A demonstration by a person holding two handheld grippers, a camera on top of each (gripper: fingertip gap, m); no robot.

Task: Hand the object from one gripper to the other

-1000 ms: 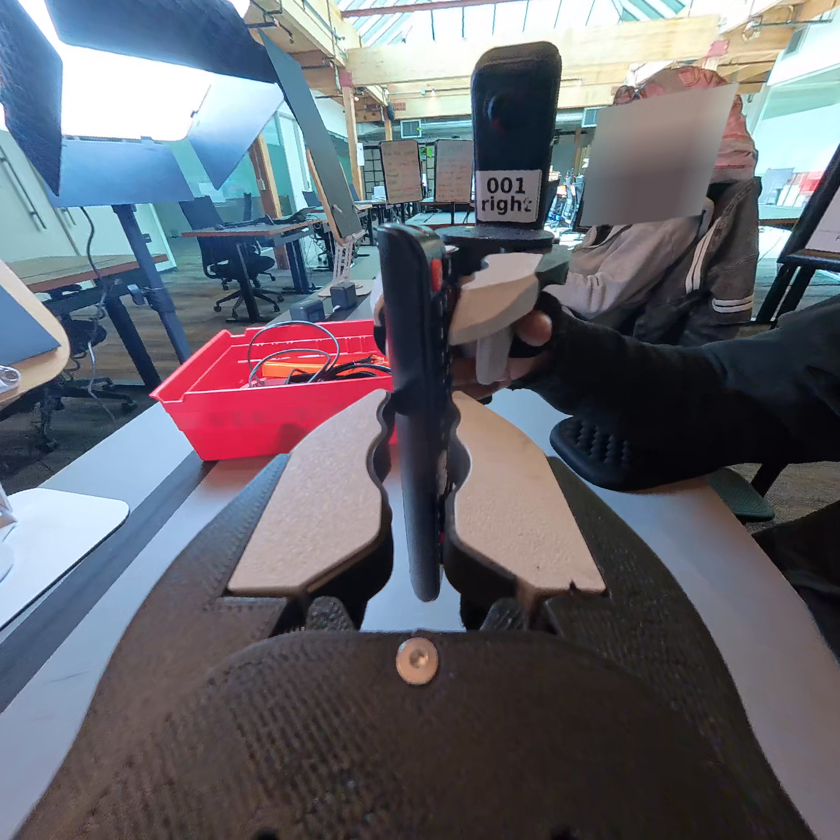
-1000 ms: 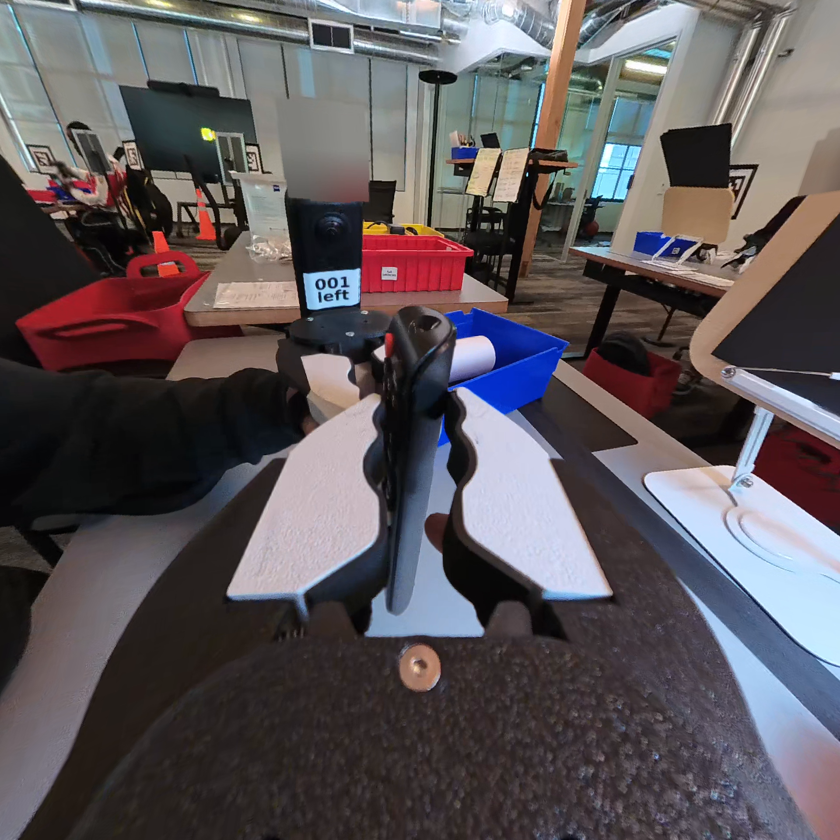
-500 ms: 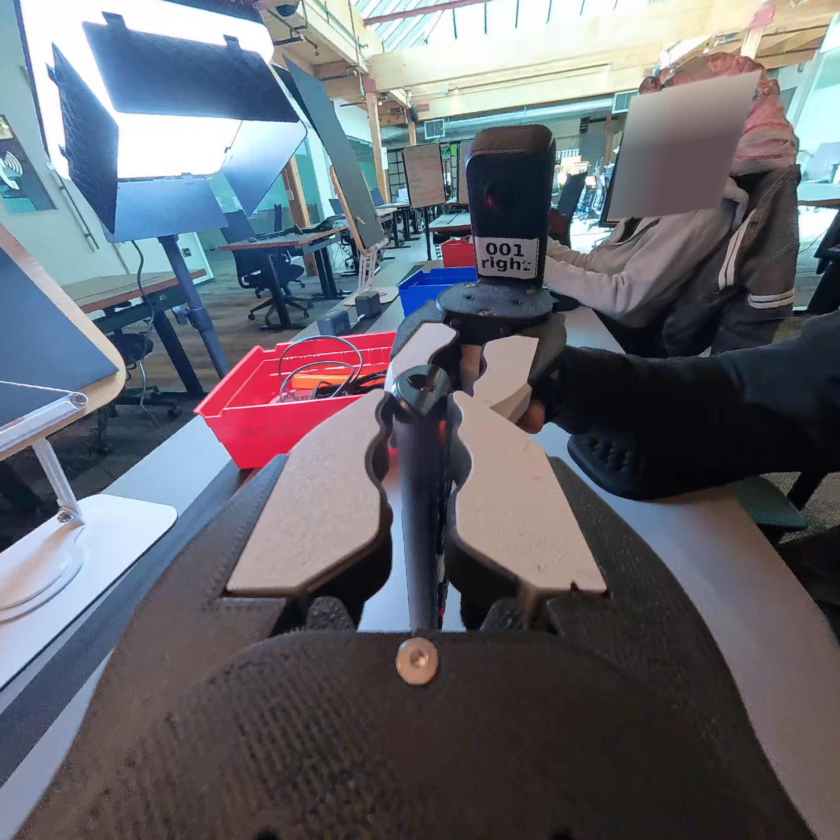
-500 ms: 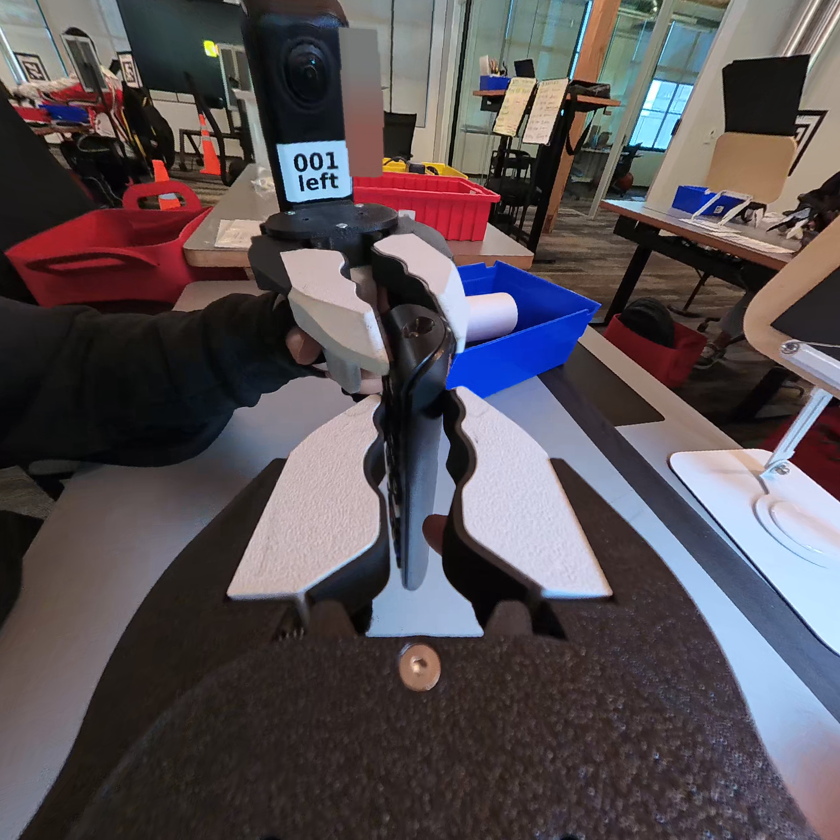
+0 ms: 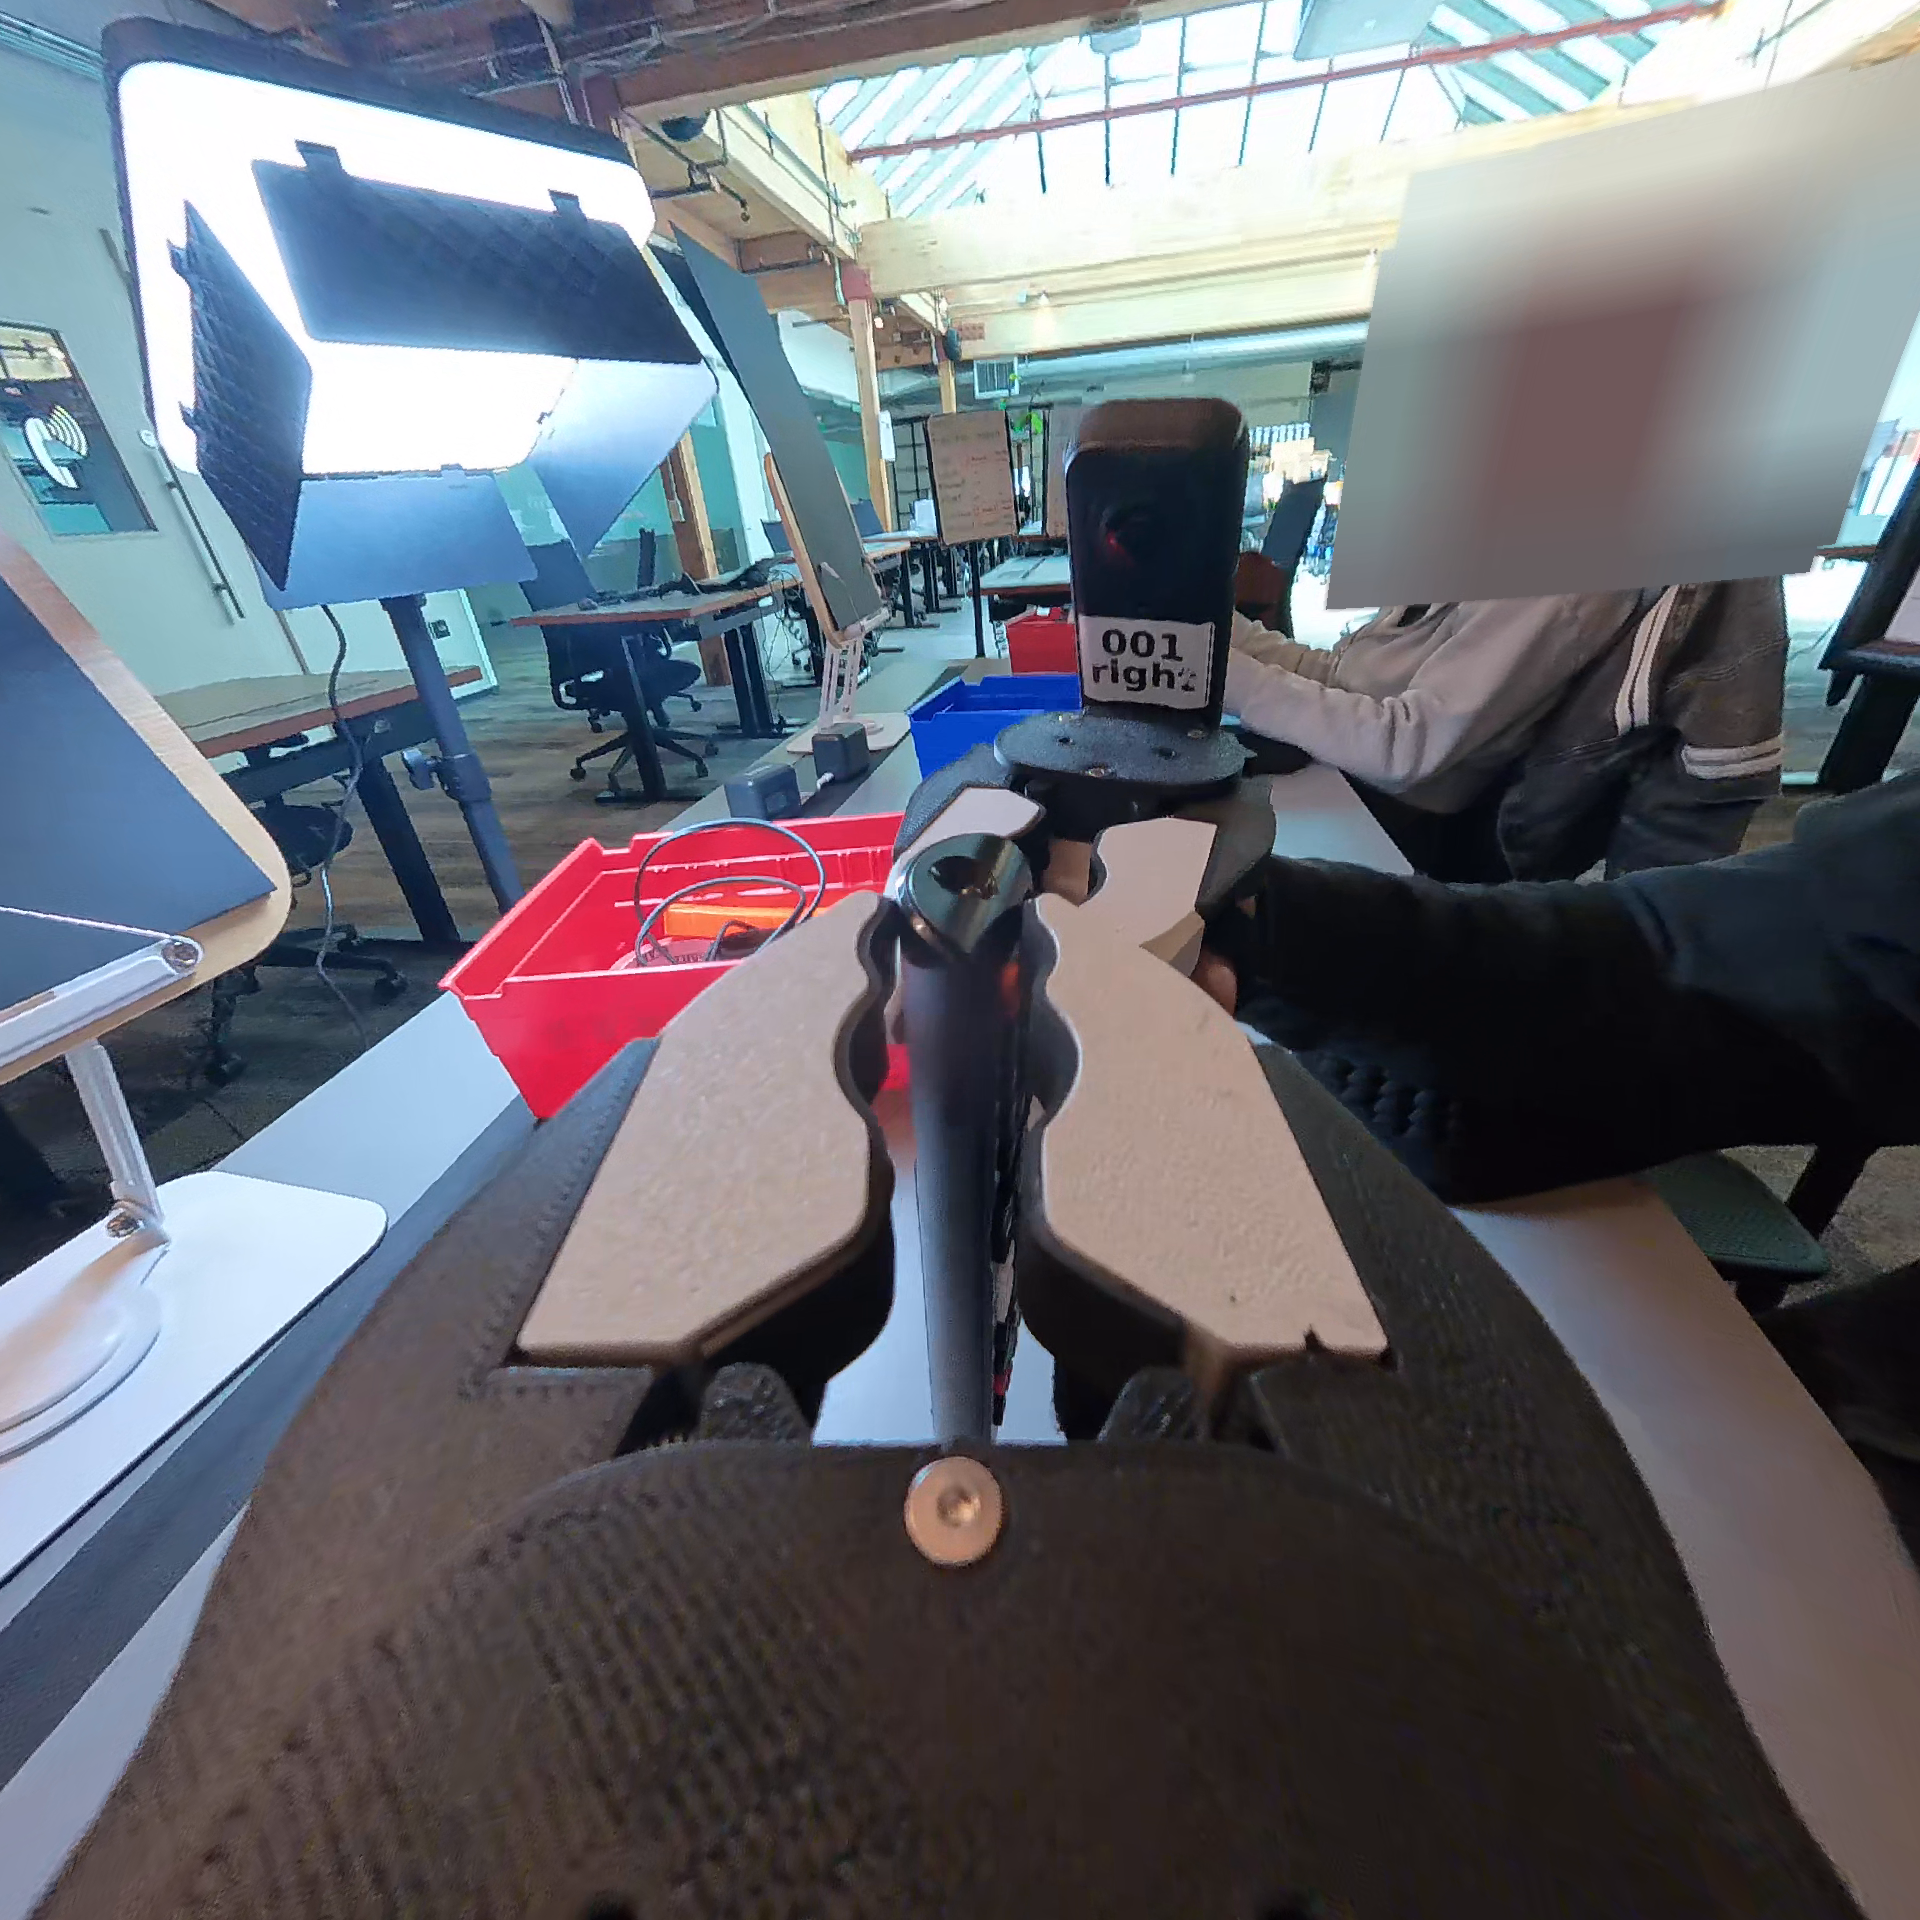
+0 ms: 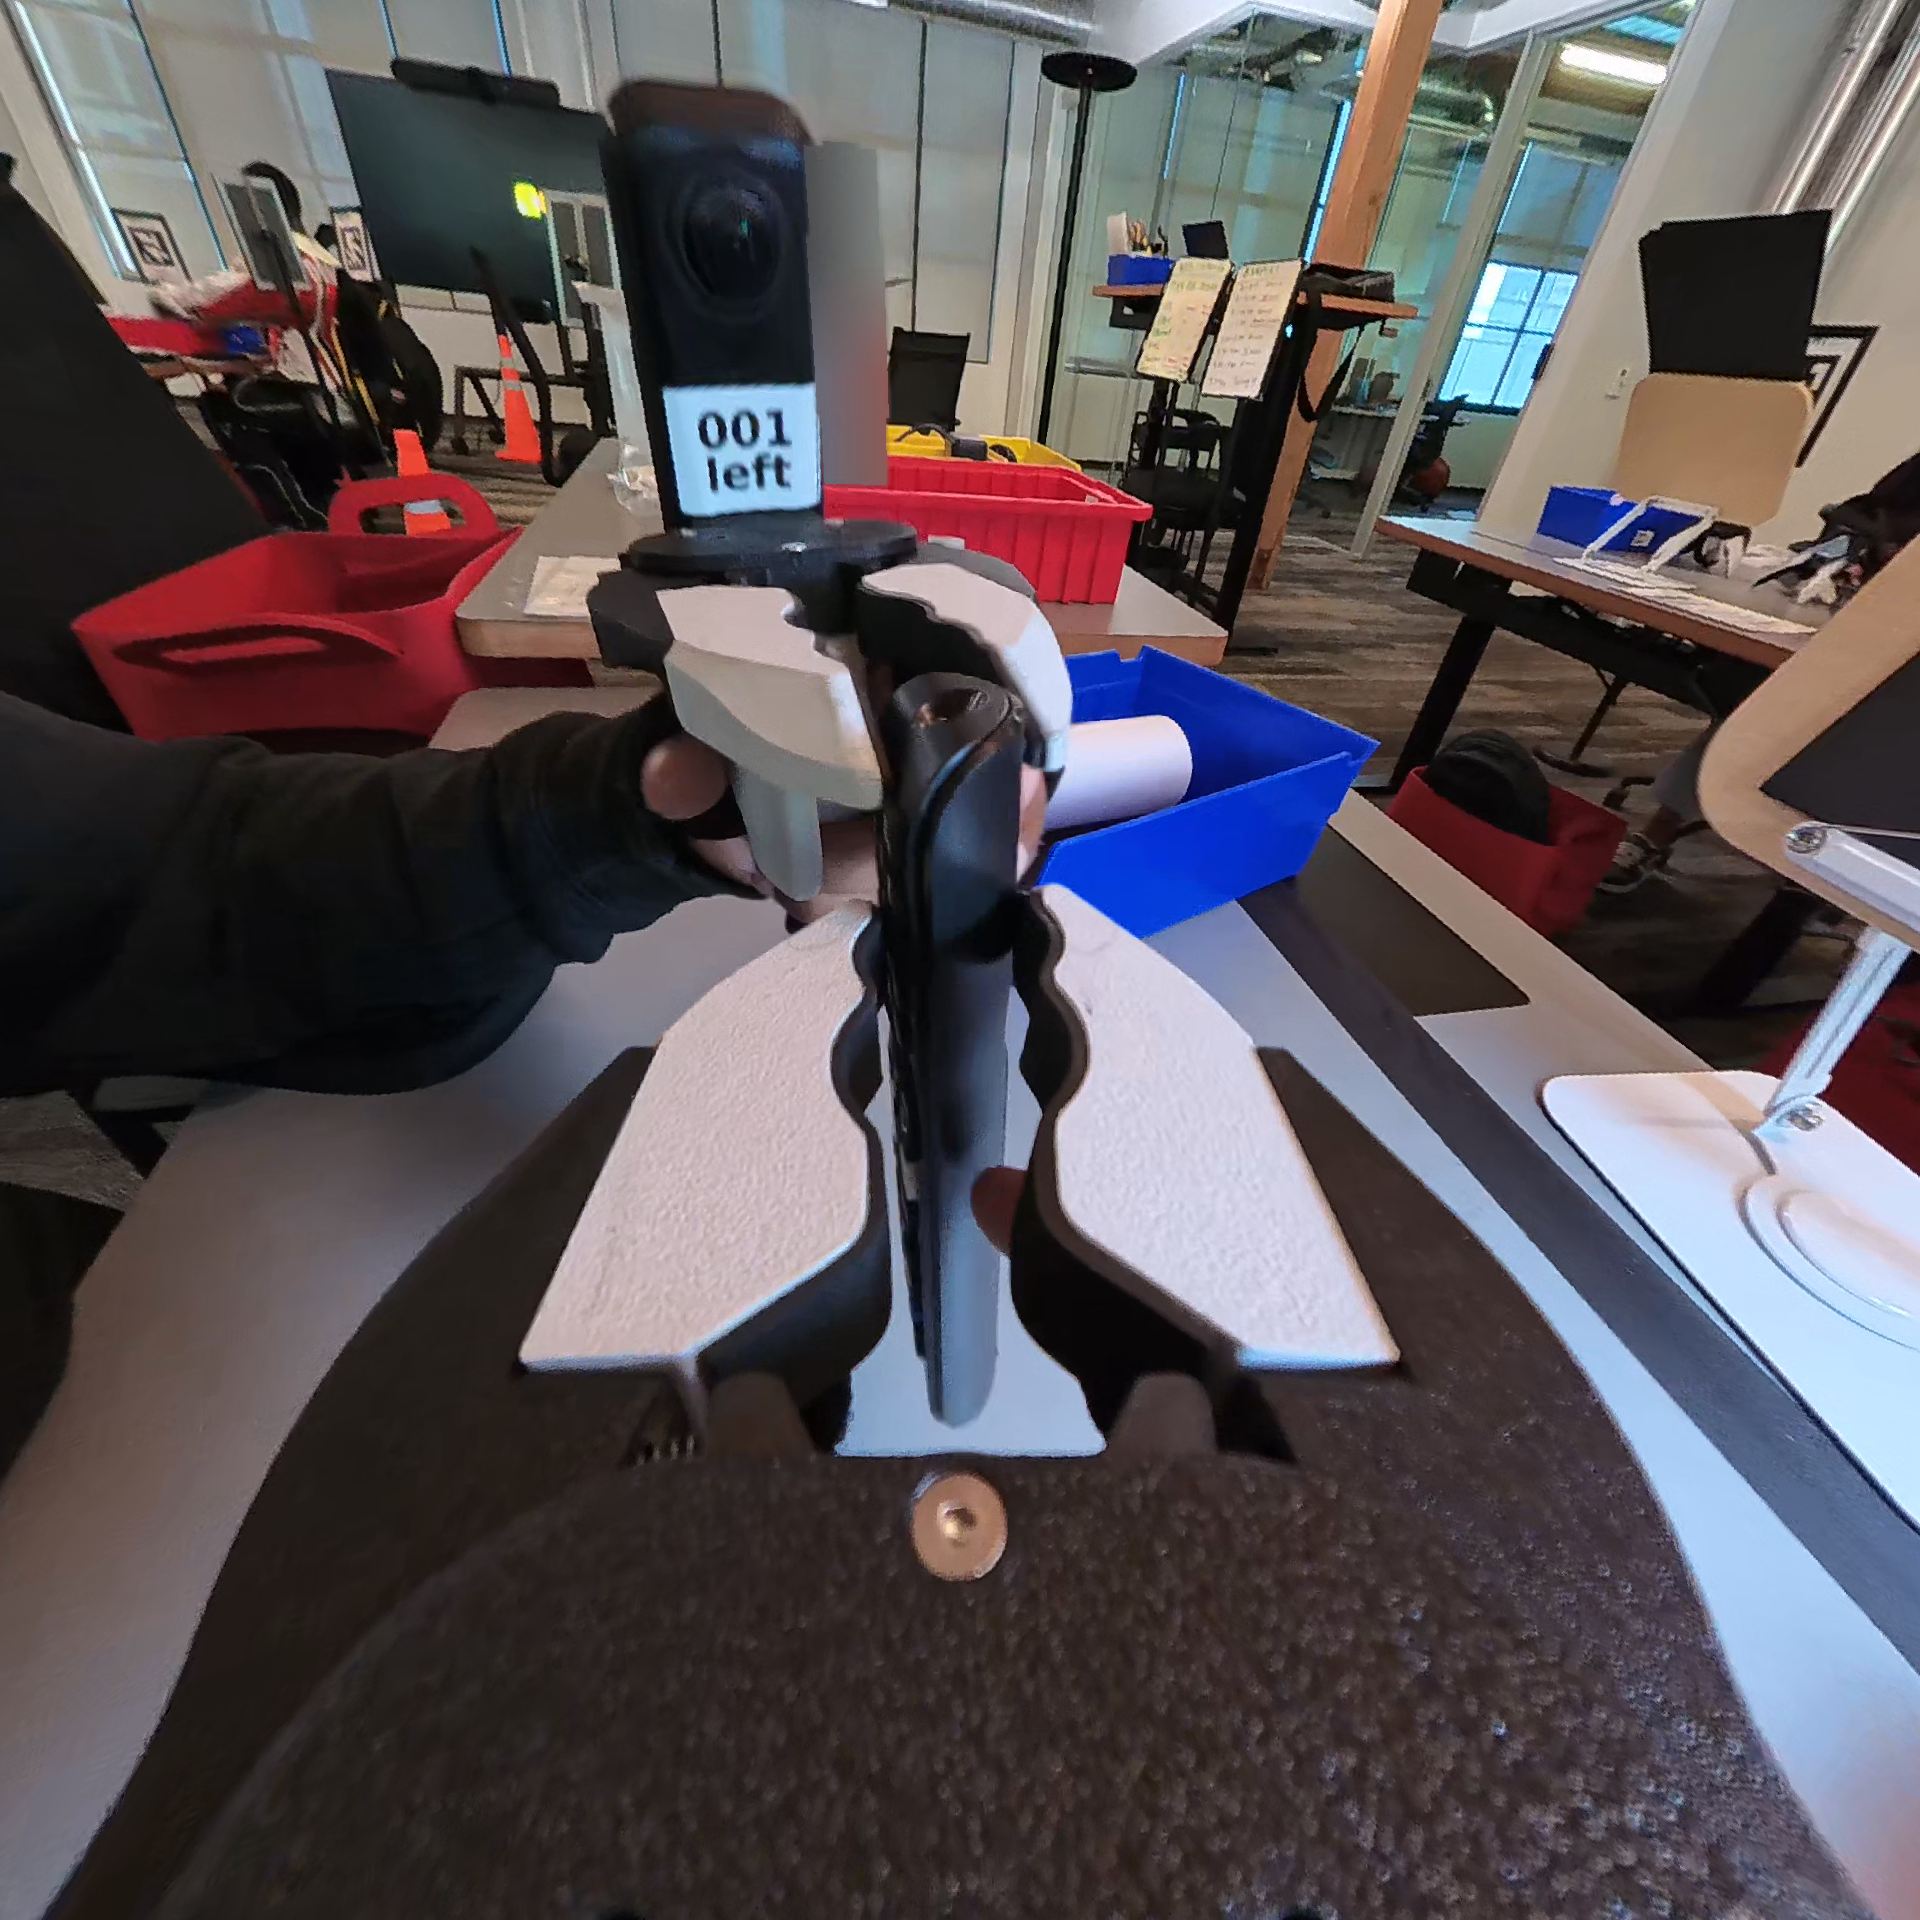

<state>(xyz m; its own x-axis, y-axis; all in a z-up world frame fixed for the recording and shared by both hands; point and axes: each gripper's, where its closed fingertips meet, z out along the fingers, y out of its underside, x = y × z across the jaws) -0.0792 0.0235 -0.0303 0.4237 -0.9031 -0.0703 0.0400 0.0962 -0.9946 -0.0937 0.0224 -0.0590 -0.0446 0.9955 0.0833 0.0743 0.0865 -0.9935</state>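
A long black remote control [image 5: 956,1143] lies lengthwise between the fingers of both grippers, above the grey table [image 6: 312,1195]. My left gripper [image 5: 961,935] is shut on one half of it. My right gripper [image 6: 951,914] is shut on the other half [image 6: 945,1039]. The two grippers face each other, tips almost meeting. In the left wrist view the right gripper [image 5: 1070,862] sits just behind the remote's far end, held by a hand in a black sleeve. In the right wrist view the left gripper [image 6: 873,707] sits the same way.
A red bin [image 5: 582,966] with cables stands on the table behind the left gripper's fingers. A blue bin [image 6: 1226,810] holds a white roll [image 6: 1122,769]. A white stand base [image 6: 1766,1195] is at the table side. A seated person [image 5: 1455,707] is beyond. Less than 4 cm separates the two grippers' tips.
The remote, which pointed steeply upward in the left wrist view, now lies along the fingers. Both views have tilted upward. Both grips look unchanged.
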